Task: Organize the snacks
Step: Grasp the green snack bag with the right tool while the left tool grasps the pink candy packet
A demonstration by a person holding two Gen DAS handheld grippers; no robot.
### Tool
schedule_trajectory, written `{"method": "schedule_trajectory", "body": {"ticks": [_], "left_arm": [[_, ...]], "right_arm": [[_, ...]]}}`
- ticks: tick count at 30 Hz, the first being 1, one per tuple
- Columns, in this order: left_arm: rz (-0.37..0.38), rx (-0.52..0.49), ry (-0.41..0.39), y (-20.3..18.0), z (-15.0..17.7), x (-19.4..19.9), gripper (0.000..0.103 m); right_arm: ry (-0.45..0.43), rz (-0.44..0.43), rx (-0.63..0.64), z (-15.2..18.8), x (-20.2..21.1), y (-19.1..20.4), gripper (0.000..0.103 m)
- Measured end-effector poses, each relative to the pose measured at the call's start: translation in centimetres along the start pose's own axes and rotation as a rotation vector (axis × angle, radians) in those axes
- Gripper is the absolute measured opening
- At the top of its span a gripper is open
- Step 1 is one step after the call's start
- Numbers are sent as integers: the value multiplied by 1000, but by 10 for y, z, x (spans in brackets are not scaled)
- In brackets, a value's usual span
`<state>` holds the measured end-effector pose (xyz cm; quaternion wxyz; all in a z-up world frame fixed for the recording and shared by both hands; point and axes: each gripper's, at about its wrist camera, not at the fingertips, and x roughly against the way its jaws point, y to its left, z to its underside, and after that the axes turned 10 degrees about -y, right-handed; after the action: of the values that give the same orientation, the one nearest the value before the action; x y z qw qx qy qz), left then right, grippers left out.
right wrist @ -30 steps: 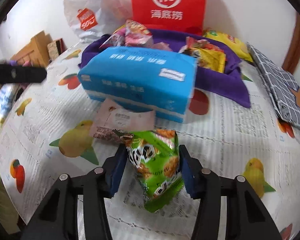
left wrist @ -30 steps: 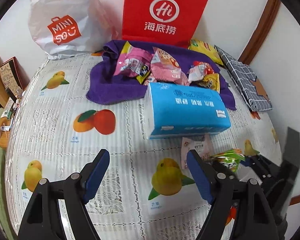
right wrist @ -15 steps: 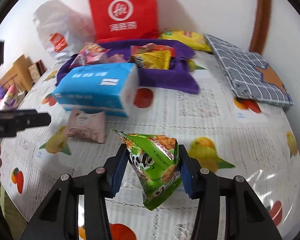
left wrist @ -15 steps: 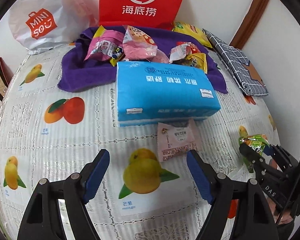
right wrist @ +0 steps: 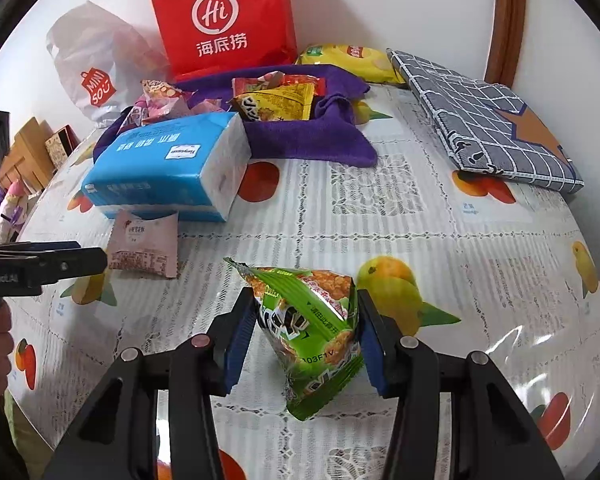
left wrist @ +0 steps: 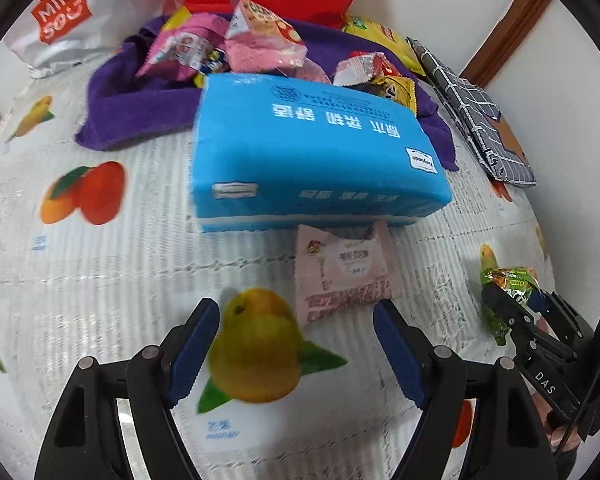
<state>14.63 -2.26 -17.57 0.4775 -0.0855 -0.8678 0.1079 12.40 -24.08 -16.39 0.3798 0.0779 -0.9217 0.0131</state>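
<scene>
My right gripper [right wrist: 302, 340] is shut on a green snack packet [right wrist: 312, 328] and holds it above the fruit-print tablecloth; both also show at the right edge of the left wrist view, the packet [left wrist: 508, 284] in the black jaws. My left gripper [left wrist: 296, 344] is open and empty, just in front of a pale pink snack packet [left wrist: 344, 276] that lies flat against the blue tissue pack [left wrist: 312, 152]. The pink packet also shows in the right wrist view [right wrist: 144, 244]. Several snack packets [left wrist: 256, 36] lie on a purple towel [left wrist: 120, 100] behind the tissue pack.
A red paper bag [right wrist: 224, 16] and a white Miniso bag [right wrist: 96, 72] stand against the back wall. A grey checked cloth pouch [right wrist: 488, 120] lies at the right. A yellow chip bag [right wrist: 348, 60] sits behind the towel. Wooden boxes [right wrist: 32, 148] stand at the left.
My left gripper has moved forward and right toward the pink packet. My right gripper has carried the green packet away to the right of the tissue pack.
</scene>
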Motion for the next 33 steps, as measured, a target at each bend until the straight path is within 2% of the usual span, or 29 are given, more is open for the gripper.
{"method": "schedule_trajectory", "body": {"ticks": [5,9,13,17,20,21,23,26,31,33], "left_arm": [[30,5,-13,-5,-5,-11,78],[59,2,-23,-13,-9,-18,87],[12,-31,-48,-26,-10,-24,90],[-42,-83,-76,-39,-8,-29,89],[-68,-123,-95,-49,-6,-31,77],[-81,-136,-102,-52,-6,-32,69],[-88,-155,-110,-55,-6,-33,62],[-66,-167,-109,-58,-5,-31,38],[0,-116,-81,-50,-5,-26,29],[18,-99,-76,-46,-5,-23,29]], "right_arm": [[2,16,-13,-3,-2,-14,49],[8,19,-29,-3,-5,-23,49],[9,25,-45,-3,-7,-30,49],[5,27,-54,-3,-7,-37,49],[4,33,-52,-2,-6,-41,49],[4,33,-53,-1,-6,-42,49],[3,33,-55,-1,-6,-43,49],[2,35,-57,0,-5,-44,49],[0,36,-62,0,-5,-45,49],[-2,37,-63,0,-4,-45,49]]}}
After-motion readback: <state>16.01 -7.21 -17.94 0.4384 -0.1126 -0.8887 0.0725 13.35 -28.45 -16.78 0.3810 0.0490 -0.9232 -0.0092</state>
